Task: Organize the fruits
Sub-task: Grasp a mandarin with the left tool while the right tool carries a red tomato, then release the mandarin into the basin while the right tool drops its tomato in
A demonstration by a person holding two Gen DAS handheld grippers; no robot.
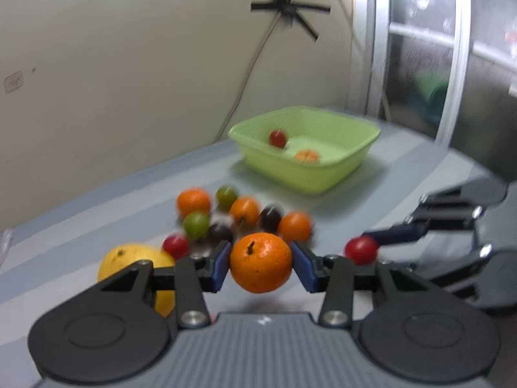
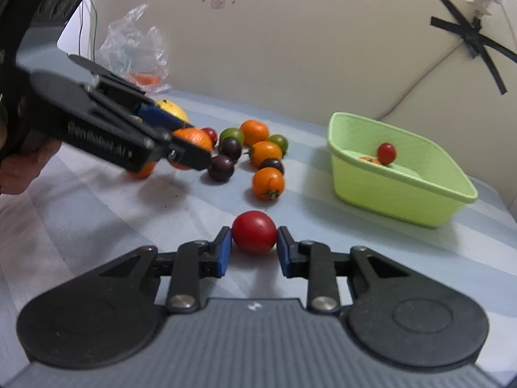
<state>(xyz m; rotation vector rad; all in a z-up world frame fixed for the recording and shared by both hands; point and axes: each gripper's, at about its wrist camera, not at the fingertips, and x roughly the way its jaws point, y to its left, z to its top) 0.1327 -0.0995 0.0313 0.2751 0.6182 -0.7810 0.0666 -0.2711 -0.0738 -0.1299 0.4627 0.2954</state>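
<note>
My left gripper (image 1: 261,263) is shut on an orange tomato (image 1: 261,262) and holds it above the table; it also shows in the right wrist view (image 2: 190,144). My right gripper (image 2: 254,242) is shut on a red tomato (image 2: 254,232), seen too in the left wrist view (image 1: 361,251). A green tub (image 1: 307,148) (image 2: 397,174) stands beyond, holding a red tomato (image 1: 278,138) and an orange one (image 1: 307,156). A cluster of orange, green, dark and red tomatoes (image 2: 258,152) lies on the table, with a yellow fruit (image 1: 135,260) at its left.
The table has a pale blue striped cloth (image 2: 97,213). A clear plastic bag (image 2: 135,51) lies at the back left by the wall. A cable taped to the wall (image 1: 287,9) hangs down behind the tub. A glass door frame (image 1: 452,64) stands at the right.
</note>
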